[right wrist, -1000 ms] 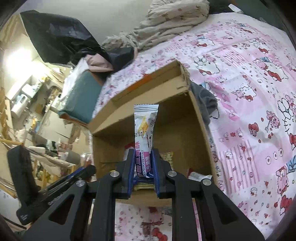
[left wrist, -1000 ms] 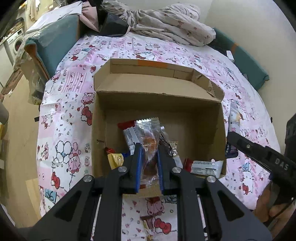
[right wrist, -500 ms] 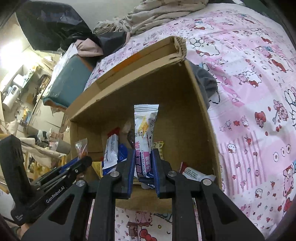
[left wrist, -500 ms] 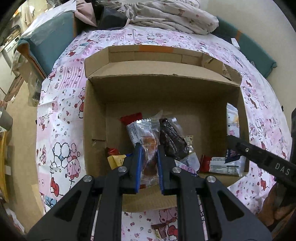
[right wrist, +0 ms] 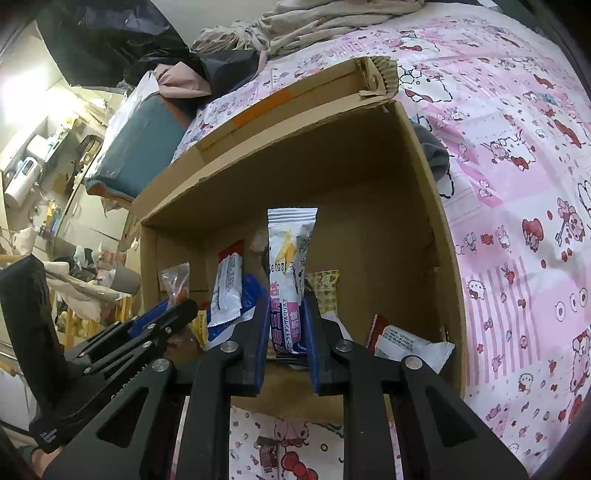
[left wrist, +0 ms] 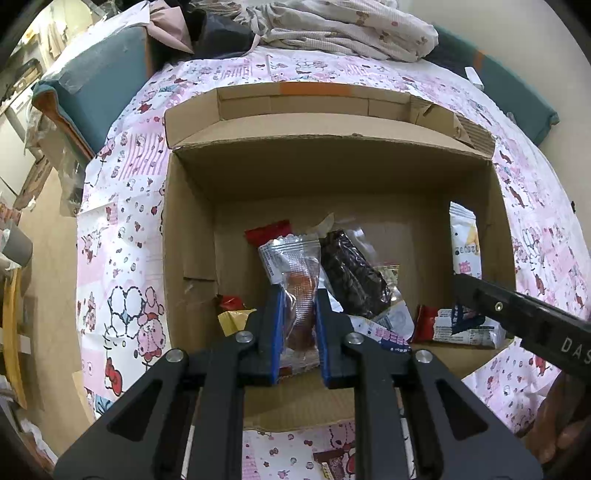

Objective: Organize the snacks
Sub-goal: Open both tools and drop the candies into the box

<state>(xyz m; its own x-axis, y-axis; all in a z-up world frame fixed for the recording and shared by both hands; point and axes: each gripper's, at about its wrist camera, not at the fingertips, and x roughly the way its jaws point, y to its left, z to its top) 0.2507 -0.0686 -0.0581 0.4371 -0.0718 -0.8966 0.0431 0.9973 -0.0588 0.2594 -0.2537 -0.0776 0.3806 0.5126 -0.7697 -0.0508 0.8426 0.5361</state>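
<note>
Cardboard box [left wrist: 192, 236] sits open on a bed with a pink cartoon-print sheet [left wrist: 122, 206], flaps folded outward. Left gripper [left wrist: 298, 317] points down over the near wall of the box; its fingers [left wrist: 275, 325] are closed on a clear packet with an orange-brown snack [left wrist: 295, 280], held upright above the box floor. Right gripper [right wrist: 286, 325] also reaches in over the near wall, toward the right side of the box; its fingers [right wrist: 260, 332] clamp the lower end of a white and pink snack bar wrapper [right wrist: 290, 258], standing upright. Loose on the box floor: dark brown packet [left wrist: 351, 277], red packet [left wrist: 267, 230], yellow packet [left wrist: 232, 319], white wrapper [left wrist: 463, 328] by the near right corner. Crumpled blanket [left wrist: 332, 26] lies at the far end of the bed.
</note>
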